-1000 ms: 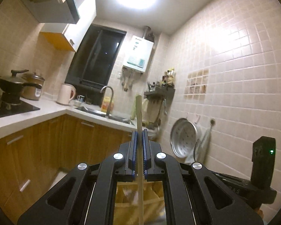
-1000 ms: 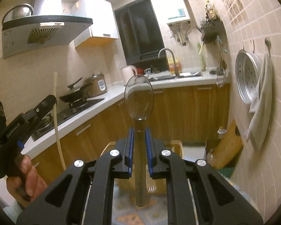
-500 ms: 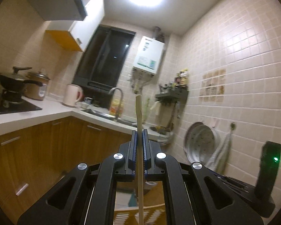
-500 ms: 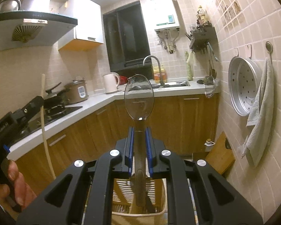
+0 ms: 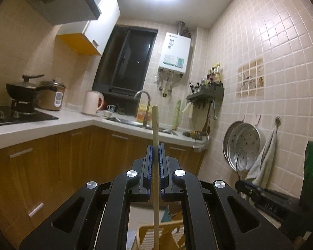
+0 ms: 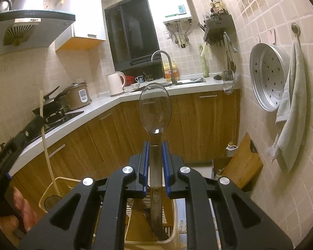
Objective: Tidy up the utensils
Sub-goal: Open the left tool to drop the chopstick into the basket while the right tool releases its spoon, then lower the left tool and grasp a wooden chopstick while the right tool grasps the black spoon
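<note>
My left gripper [image 5: 155, 148] is shut on a pale wooden stick-like utensil [image 5: 155, 166], held upright; its lower end reaches down toward a cream slatted utensil basket [image 5: 148, 233]. My right gripper [image 6: 155, 145] is shut on the handle of a clear smoky plastic spoon [image 6: 155, 110], bowl up; the handle's lower end is inside the same basket [image 6: 52, 189]. The left gripper [image 6: 36, 123] with its stick [image 6: 48, 156] shows at the left of the right wrist view. The right gripper body [image 5: 281, 204] shows at the lower right of the left wrist view.
A kitchen counter [image 5: 41, 125] runs left and back with a wok [image 5: 20, 87], rice cooker [image 5: 52, 98], kettle [image 5: 91, 103] and sink tap [image 5: 145, 106]. A steamer tray [image 6: 267, 77] and towel [image 6: 290, 116] hang on the right wall. A wooden board [image 6: 244, 162] leans below.
Both grippers have moved lower and tilted, so the basket sits closer under them. The spoon handle and the stick now reach into the basket. Both stay shut.
</note>
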Tool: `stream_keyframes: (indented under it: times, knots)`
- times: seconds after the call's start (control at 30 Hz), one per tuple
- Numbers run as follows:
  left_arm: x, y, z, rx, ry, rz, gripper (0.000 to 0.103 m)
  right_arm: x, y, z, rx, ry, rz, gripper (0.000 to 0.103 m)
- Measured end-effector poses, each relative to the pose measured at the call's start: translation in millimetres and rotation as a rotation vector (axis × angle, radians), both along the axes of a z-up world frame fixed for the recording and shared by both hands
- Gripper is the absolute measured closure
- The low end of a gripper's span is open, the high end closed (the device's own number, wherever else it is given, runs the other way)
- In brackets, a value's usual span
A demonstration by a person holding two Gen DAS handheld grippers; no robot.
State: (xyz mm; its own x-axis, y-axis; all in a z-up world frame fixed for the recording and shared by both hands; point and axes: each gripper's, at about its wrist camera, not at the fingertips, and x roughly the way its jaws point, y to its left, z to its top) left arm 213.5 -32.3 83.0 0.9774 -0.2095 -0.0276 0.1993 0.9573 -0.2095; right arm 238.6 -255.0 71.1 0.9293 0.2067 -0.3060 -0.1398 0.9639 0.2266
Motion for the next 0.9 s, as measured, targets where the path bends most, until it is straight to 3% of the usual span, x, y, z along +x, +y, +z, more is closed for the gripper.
stream_keyframes:
  times: [0.17,0.27,0.33,0.37,0.57,0.8,0.9]
  knots:
    - [-10.4,4.4,-4.3,0.022,-0.003,0.010,0.099,-8.2,-0.8,-5.3,-0.009,0.020,0.038,0.092]
    - [-17.6,7.0,-1.8,0.030,0.017,-0.006,0.097,-16.1,-3.3,-5.6,-0.006,0.039,0.062,0.081]
    - [-26.8,10.9,0.5,0.026,0.013,-0.015,0.085,-25.6,-9.9,-4.7,0.015,0.043,0.064,0.074]
    - [-31.2,11.9,1.4,0.026,0.010,-0.018,0.079,-31.4,-14.1,-3.5,0.025,0.044,0.064,0.074]
    - [-69.4,26.8,18.6,0.010,0.029,-0.067,0.079,-64.7,-30.4,11.7,0.066,0.057,0.064,0.074]
    - [-111.4,30.1,40.5,0.036,0.079,-0.134,0.079,-100.7,-26.0,33.0,0.025,0.120,0.053,0.074]
    - [-122.4,29.2,44.3,0.047,0.145,-0.171,0.077,-117.4,-14.6,36.4,-0.027,0.174,0.061,0.074]
